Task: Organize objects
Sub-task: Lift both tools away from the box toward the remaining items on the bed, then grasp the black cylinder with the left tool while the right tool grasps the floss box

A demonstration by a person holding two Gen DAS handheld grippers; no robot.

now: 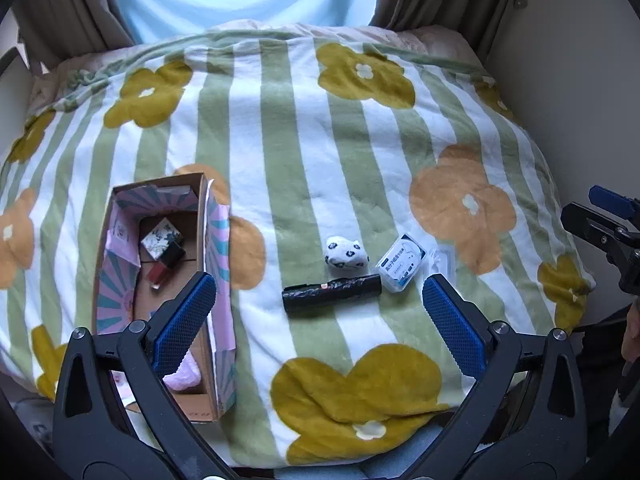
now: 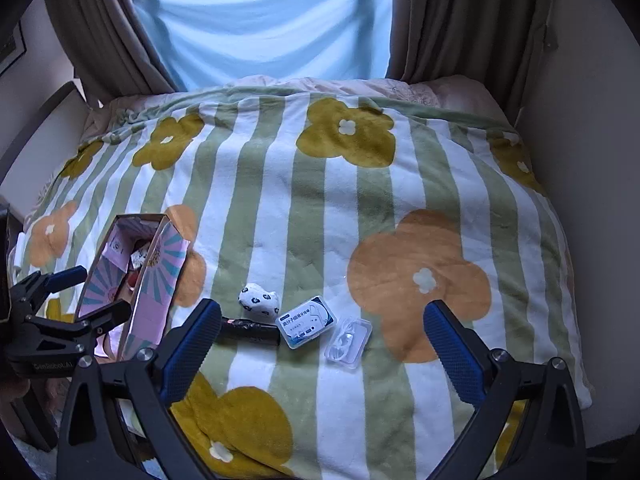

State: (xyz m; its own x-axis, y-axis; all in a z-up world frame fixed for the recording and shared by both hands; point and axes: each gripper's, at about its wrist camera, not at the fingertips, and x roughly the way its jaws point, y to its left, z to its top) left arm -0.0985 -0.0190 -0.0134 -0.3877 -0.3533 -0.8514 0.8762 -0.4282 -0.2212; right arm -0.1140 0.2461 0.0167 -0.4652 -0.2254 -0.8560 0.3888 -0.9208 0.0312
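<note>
An open cardboard box (image 1: 202, 240) (image 2: 158, 280) with pink and teal lining lies on the left of the bed. It holds a patterned cube (image 1: 160, 238), a red bottle (image 1: 158, 274) and something pink (image 1: 186, 374). On the blanket to its right lie a rolled spotted sock (image 1: 346, 258) (image 2: 259, 301), a black roll (image 1: 332, 292) (image 2: 250, 330), a white and blue packet (image 1: 402, 263) (image 2: 306, 321) and a clear case (image 2: 347, 343). My left gripper (image 1: 318, 304) (image 2: 98, 290) is open above the black roll. My right gripper (image 2: 322, 328) is open over the packet.
The bed carries a green-striped blanket with big flowers (image 1: 320, 152) (image 2: 320, 208). Brown curtains (image 2: 108, 28) and a pale blue drape (image 2: 272, 20) hang behind it. A wall (image 2: 592, 160) runs along the right side. A hand shows at the right edge (image 1: 632, 336).
</note>
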